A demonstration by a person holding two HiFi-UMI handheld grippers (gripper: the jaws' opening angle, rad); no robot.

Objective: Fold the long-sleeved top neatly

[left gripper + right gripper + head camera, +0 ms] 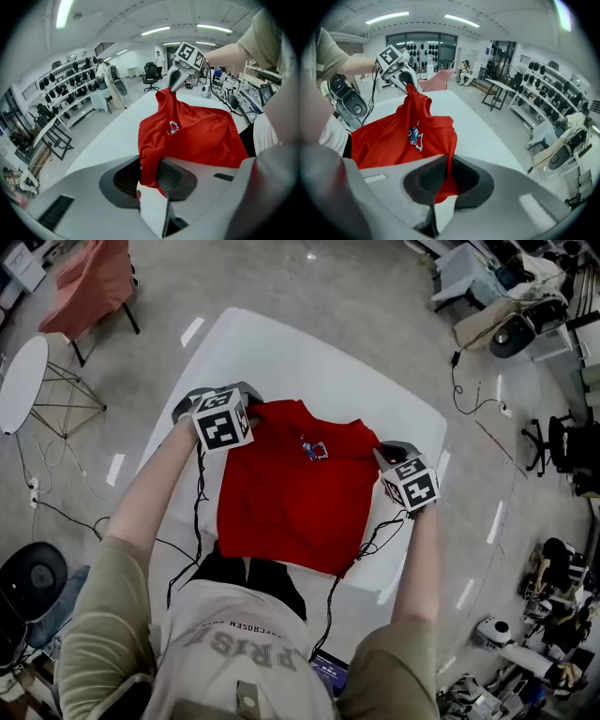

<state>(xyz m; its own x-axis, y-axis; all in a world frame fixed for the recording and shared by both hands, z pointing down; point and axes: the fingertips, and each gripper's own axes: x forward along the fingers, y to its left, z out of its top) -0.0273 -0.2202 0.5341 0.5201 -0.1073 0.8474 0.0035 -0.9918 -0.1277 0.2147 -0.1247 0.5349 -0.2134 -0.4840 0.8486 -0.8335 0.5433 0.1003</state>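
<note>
Between left gripper (149,176) and right gripper (449,180), top (291,493)

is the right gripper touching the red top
Touching. The right gripper view shows the right gripper shut on the red top, fabric pinched between its pads.

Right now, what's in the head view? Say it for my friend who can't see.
The left gripper and the right gripper each pinch a far corner of a red top over a white table. The top has a small picture near its far edge.
</note>
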